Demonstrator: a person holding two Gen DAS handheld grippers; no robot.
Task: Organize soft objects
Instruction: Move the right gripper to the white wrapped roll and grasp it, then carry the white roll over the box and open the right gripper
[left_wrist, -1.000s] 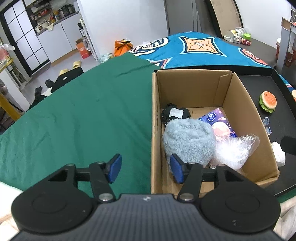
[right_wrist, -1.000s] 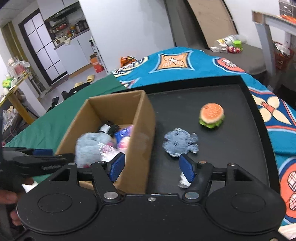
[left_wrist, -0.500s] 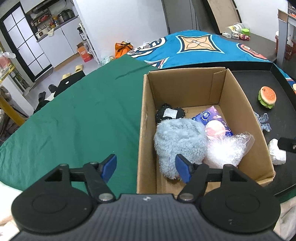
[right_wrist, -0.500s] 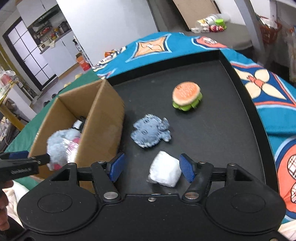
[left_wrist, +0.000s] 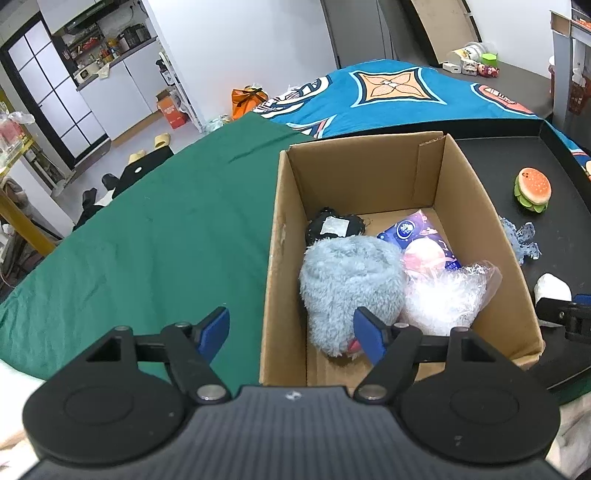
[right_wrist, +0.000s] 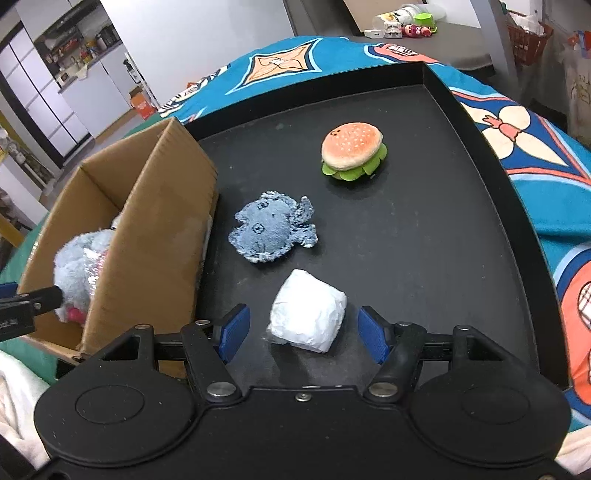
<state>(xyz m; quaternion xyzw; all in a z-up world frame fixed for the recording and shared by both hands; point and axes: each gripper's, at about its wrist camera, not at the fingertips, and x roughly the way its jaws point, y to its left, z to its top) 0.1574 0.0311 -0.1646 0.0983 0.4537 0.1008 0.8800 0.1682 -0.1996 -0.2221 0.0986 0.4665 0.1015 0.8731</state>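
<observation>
While the cardboard box (left_wrist: 388, 184) sits at the left edge of the black tray (right_wrist: 461, 240), straddling onto the green cloth (left_wrist: 147, 240), it serves as the drop bin, so sorted soft items pile inside and unsorted ones stay on the tray.

Box count, four: grey fluffy plush (left_wrist: 351, 284) at 6 o'clock of the box floor, clear crinkly bag (left_wrist: 447, 291) at 4 o'clock touching it, purple printed pack (left_wrist: 424, 240) at centre, black item (left_wrist: 332, 229) at 10 o'clock.

Tray count, three: burger plush (right_wrist: 352, 151) at 12 o'clock, denim plush (right_wrist: 273, 230) at 10 o'clock just beside the box wall, white wad (right_wrist: 308, 312) at 6 o'clock.

Left gripper (left_wrist: 291, 330): released, jaws have just been opening, the box's left wall standing between them, untouched; nothing held. Reads as a post-drop hover over the box.

Right gripper (right_wrist: 304, 334): also released, jaws straddling the white wad, pads clear of it both sides. Likely lined up that way because the wad is the nearest pick; the squeeze is not yet made.

One box, one tray, two grippers.
</observation>
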